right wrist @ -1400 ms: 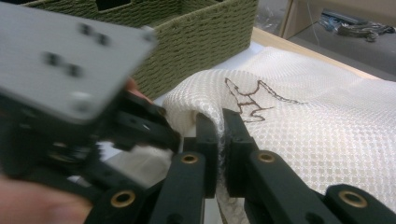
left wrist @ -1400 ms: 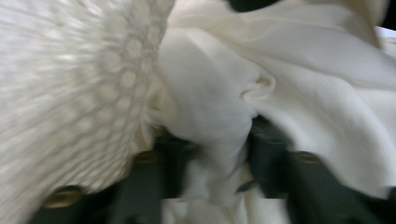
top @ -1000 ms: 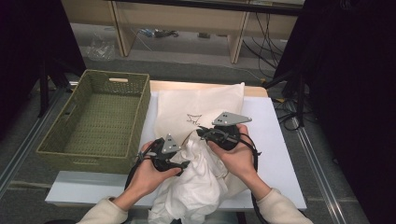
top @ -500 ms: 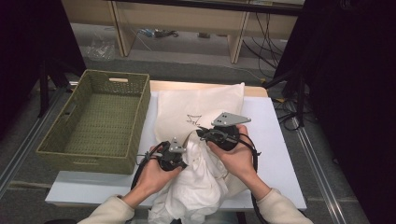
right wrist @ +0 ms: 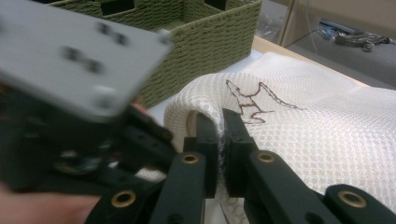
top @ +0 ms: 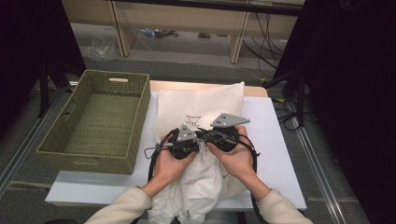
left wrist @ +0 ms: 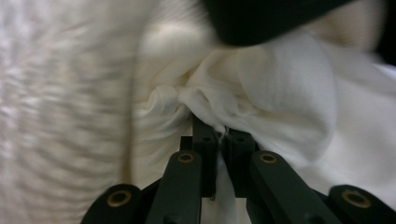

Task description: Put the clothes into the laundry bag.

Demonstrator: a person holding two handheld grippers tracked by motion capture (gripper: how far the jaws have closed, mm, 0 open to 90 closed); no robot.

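The mesh bag [top: 198, 105] was white, with a net of tiny holes all over it and a thin dark scribble drawing [right wrist: 252, 105] on its top. The soft cloth [left wrist: 261, 93] was plain creamy white, with no pattern on it. The basket [top: 95, 123] was olive green and woven all over, with a pale handle slot at its far end. The table [top: 275, 140] was white with a light wood edge at the back. The left gripper [left wrist: 219, 135] and the right gripper [right wrist: 222, 126] had black jaws with little gold rings. Each gripper had a grey plate on top. The person's sleeves [top: 121, 210] were cream.
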